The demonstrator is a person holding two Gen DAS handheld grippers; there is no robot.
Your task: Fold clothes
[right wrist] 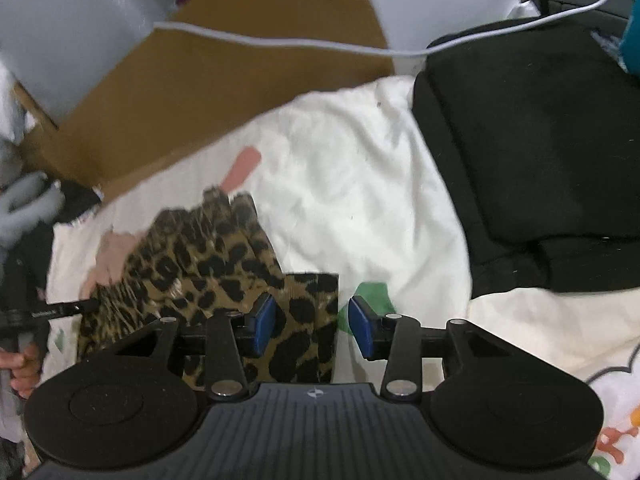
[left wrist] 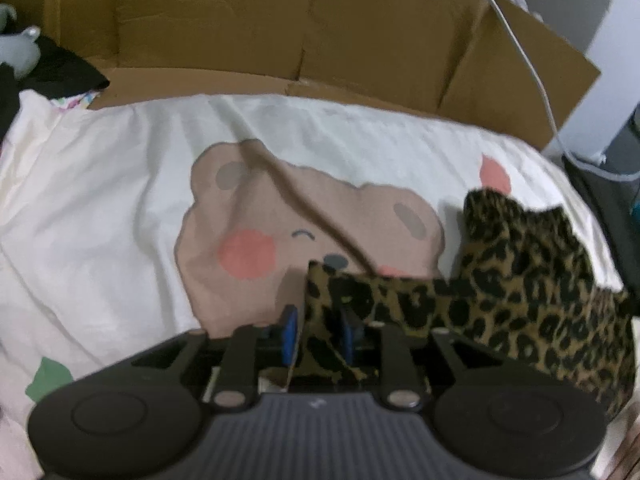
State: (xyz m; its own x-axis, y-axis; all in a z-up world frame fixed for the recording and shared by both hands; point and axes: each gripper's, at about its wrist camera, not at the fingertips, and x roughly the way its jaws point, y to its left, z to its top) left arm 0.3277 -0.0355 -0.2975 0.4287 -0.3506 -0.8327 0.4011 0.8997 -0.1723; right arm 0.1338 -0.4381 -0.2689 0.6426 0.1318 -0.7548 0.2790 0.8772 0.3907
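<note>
While the left gripper (left wrist: 320,336) has leopard-print cloth (left wrist: 520,292) bunched between its blue pads, too blurred to tell whether they pinch it, the right gripper (right wrist: 312,326) stands spread, one corner of that cloth (right wrist: 224,276) lying beside its left pad and free of the right. The cloth rests on a white bedsheet (left wrist: 100,200) over its printed bear (left wrist: 280,220), with brown cardboard (left wrist: 260,20) beyond and a black garment (right wrist: 540,152) off to its right.

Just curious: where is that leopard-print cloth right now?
The leopard-print cloth lies on the white bear-print bedding, bunched low in both wrist views, between the left hand-held gripper and right hand-held gripper.
</note>
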